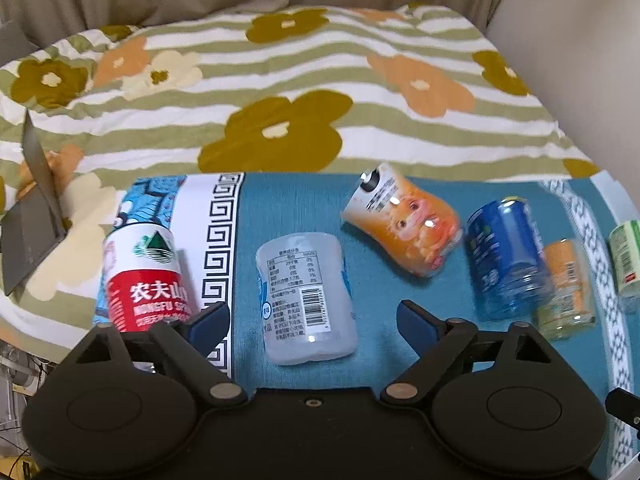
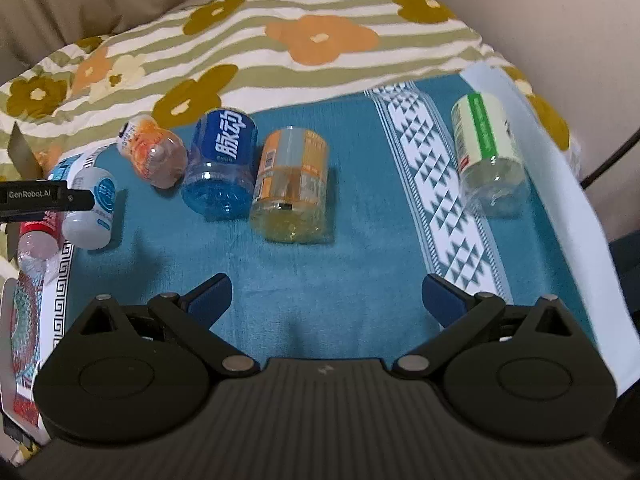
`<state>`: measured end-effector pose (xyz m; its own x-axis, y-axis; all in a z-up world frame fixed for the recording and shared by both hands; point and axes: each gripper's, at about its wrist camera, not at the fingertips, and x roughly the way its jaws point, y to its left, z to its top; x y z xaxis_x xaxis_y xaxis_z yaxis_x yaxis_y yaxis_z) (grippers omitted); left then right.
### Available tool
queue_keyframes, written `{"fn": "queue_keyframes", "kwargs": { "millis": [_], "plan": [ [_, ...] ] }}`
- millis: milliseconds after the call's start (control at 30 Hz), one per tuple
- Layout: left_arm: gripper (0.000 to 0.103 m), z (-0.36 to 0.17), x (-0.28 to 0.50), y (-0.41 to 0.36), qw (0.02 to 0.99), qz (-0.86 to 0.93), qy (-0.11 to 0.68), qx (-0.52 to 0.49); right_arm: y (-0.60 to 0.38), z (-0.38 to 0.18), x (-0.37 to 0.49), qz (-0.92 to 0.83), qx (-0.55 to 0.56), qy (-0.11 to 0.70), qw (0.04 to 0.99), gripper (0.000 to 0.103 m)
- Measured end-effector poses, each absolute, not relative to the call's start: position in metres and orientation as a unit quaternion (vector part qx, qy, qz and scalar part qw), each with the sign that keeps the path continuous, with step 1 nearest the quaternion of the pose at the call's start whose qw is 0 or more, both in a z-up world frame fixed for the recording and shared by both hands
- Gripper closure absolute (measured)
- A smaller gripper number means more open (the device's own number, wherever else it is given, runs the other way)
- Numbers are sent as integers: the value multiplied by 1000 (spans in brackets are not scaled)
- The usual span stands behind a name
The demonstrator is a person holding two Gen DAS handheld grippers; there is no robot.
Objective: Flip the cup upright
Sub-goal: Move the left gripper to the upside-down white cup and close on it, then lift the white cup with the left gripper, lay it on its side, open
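Several cut-bottle cups lie on their sides on a teal cloth (image 1: pixel 384 360) (image 2: pixel 360 264): a white one (image 1: pixel 306 298) (image 2: pixel 93 208), an orange cartoon one (image 1: pixel 402 222) (image 2: pixel 154 152), a blue one (image 1: pixel 506 256) (image 2: pixel 220 168), a yellow-orange one (image 1: pixel 566 288) (image 2: pixel 292 186) and a green-labelled one (image 1: pixel 626 260) (image 2: pixel 486 156). A red-labelled cup (image 1: pixel 146 276) (image 2: pixel 38 240) lies at the left. My left gripper (image 1: pixel 314 320) is open, its jaws standing either side of the white cup's near end. My right gripper (image 2: pixel 326 300) is open and empty over bare cloth, short of the yellow-orange cup.
The cloth lies on a bed with a striped floral quilt (image 1: pixel 280 92) (image 2: pixel 256 40). A grey laptop (image 1: pixel 32 220) stands at the left. The left gripper's body (image 2: pixel 40 198) shows in the right wrist view. A wall (image 2: pixel 560 12) runs along the right.
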<state>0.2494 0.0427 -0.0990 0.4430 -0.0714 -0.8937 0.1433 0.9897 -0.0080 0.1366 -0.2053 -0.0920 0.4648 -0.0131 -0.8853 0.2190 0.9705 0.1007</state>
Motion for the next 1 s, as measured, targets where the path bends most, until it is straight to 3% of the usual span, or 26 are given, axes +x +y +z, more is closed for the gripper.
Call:
{"fn": "queue_keyframes", "kwargs": {
  "millis": [167,267,667,1000],
  "plan": [
    [15,-114,265,48,839,-71,538,25,-197,-102,144,-77,104,528,839,0],
    [35,-120,271,51,832,-77,549,12,-193,-102,147,-81,105,533,835,0],
    [37,-105,256,44,840,-83,536,23,-196,-89,143,-76,112,522,842,0],
    [37,-68,195,19,850,-88,519,10,-216,-61,119,-51,102,493,863,0]
  ]
}}
